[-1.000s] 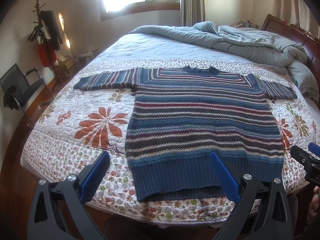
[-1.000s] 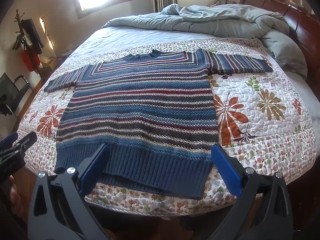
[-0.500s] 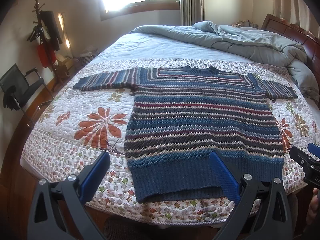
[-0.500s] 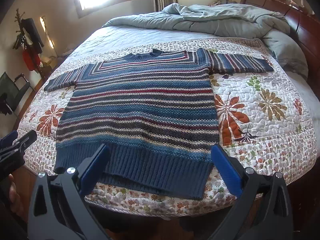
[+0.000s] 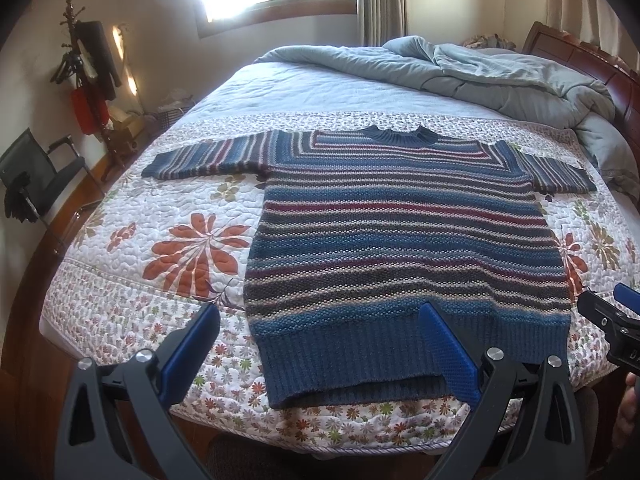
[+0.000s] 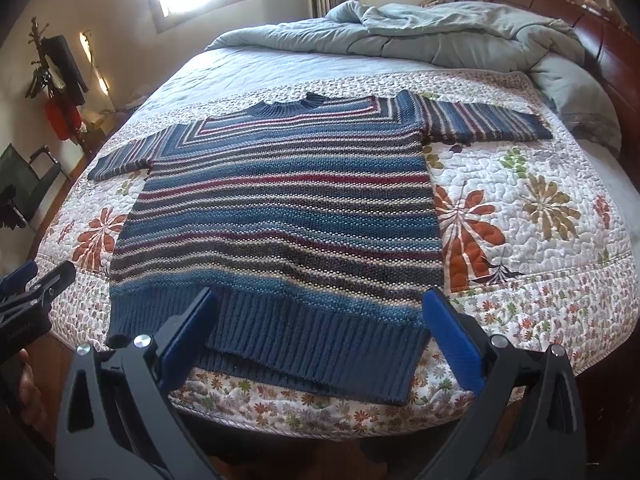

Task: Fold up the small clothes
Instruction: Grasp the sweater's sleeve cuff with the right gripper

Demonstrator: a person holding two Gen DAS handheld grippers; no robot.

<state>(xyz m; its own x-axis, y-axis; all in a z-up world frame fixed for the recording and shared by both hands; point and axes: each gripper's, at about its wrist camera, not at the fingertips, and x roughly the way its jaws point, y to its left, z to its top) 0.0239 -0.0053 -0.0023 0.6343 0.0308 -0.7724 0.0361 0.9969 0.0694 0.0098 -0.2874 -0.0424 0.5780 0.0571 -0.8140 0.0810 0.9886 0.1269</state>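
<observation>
A blue striped knit sweater lies flat and spread out on the floral quilt, both sleeves out to the sides, ribbed hem toward me. It also shows in the right wrist view. My left gripper is open and empty, held above the hem's left part. My right gripper is open and empty, above the hem's right part. The right gripper's tip shows at the right edge of the left wrist view, and the left gripper's tip at the left edge of the right wrist view.
The floral quilt covers the bed's near half. A crumpled grey duvet lies at the far end by a wooden headboard. A coat stand and a dark chair stand on the left.
Both grippers have drifted only slightly over the hem. The sweater has not moved and both jaws stay open.
</observation>
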